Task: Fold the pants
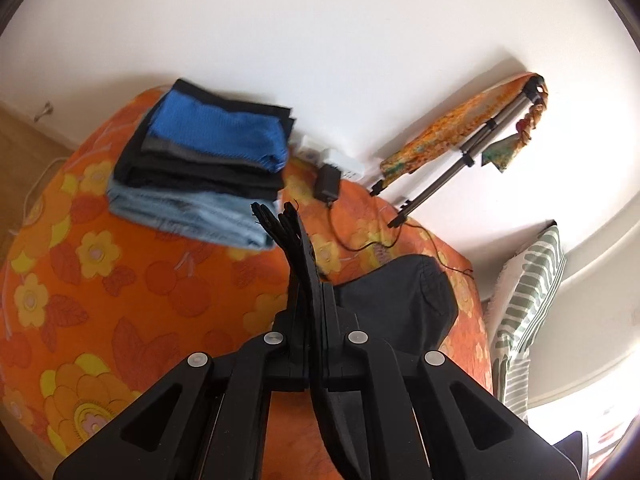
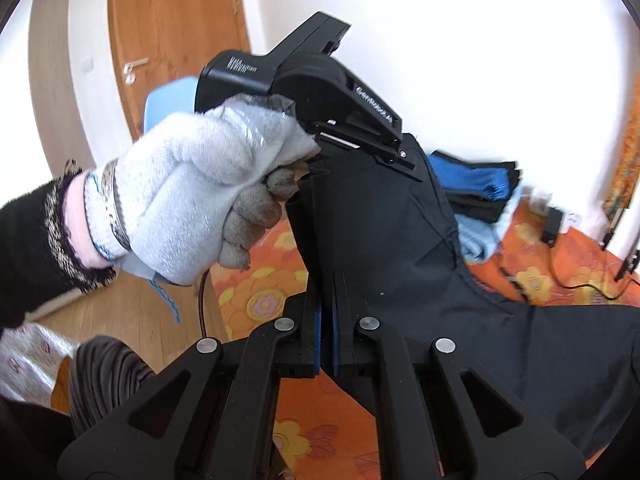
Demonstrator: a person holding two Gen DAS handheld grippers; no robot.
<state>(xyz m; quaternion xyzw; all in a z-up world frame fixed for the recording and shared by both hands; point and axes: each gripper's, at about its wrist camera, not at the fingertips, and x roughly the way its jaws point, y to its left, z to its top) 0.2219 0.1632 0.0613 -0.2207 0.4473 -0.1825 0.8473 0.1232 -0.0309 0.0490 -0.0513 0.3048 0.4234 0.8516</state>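
Note:
Dark navy pants (image 2: 460, 300) hang over the orange flowered bed (image 1: 120, 300). In the left wrist view my left gripper (image 1: 280, 216) is shut on a strip of the pants' edge, and the rest of the pants (image 1: 396, 296) bulges to the right of it. In the right wrist view my right gripper (image 2: 320, 192) is shut on the pants cloth, lifted above the bed. The left gripper's body (image 2: 304, 92), held by a white-gloved hand (image 2: 192, 184), sits just beyond the right fingertips, pinching the same edge.
A stack of folded clothes (image 1: 200, 168), blue on top, lies at the bed's far side by the white wall. A power strip with adapter (image 1: 328, 180) and cable, a tripod (image 1: 460, 160), a striped pillow (image 1: 524, 312) and a wooden door (image 2: 172, 40) are nearby.

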